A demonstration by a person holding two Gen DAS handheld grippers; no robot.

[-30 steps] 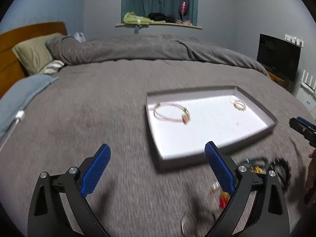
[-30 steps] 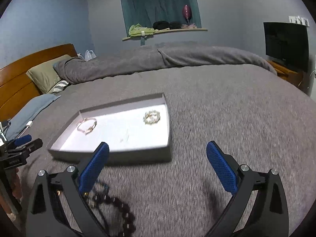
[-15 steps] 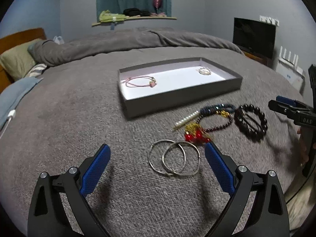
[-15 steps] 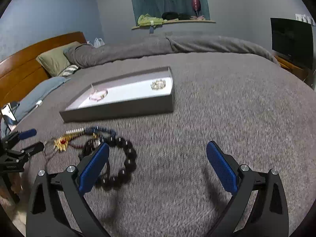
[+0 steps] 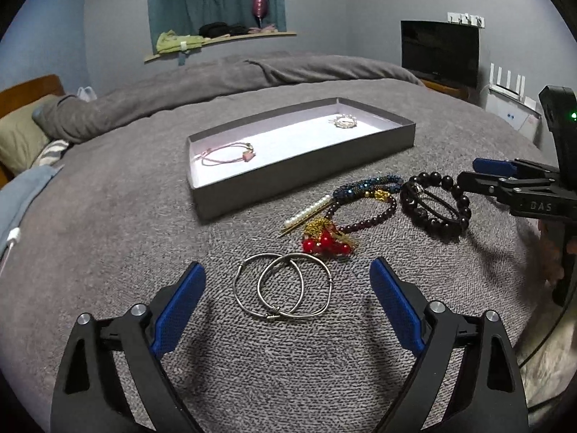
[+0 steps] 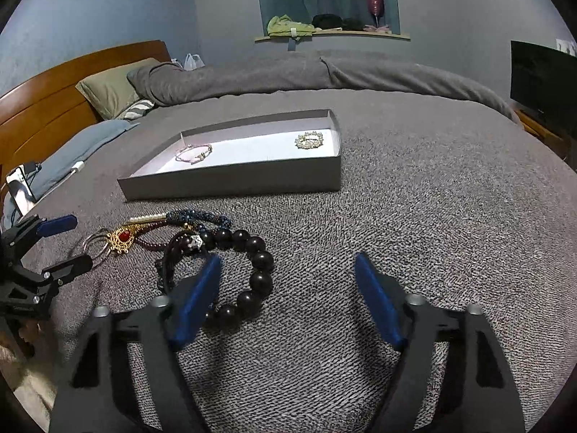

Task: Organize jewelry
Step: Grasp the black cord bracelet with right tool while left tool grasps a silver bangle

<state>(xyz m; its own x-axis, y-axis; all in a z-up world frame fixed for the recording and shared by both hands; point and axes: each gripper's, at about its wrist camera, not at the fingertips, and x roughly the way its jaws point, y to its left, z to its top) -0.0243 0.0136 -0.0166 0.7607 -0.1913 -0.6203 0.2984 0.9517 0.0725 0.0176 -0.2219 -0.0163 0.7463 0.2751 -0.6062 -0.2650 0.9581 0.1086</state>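
A grey blanket (image 5: pixel 108 223) covers the bed. On it lies a shallow grey tray (image 5: pixel 306 175) holding a pink bracelet (image 5: pixel 229 153) and a gold brooch (image 5: pixel 344 121). In front of the tray sits loose jewelry: a black bead bracelet (image 6: pixel 252 270), two silver bangles (image 5: pixel 285 290), a red-and-gold ornament (image 5: pixel 324 240). The left gripper (image 5: pixel 286 299) stands spread around the bangles, its jaws just narrowing, pads clear of them. The right gripper (image 6: pixel 286 296) has just been closing, one finger (image 6: pixel 196 299) over the bead bracelet, with only blanket between the jaws.
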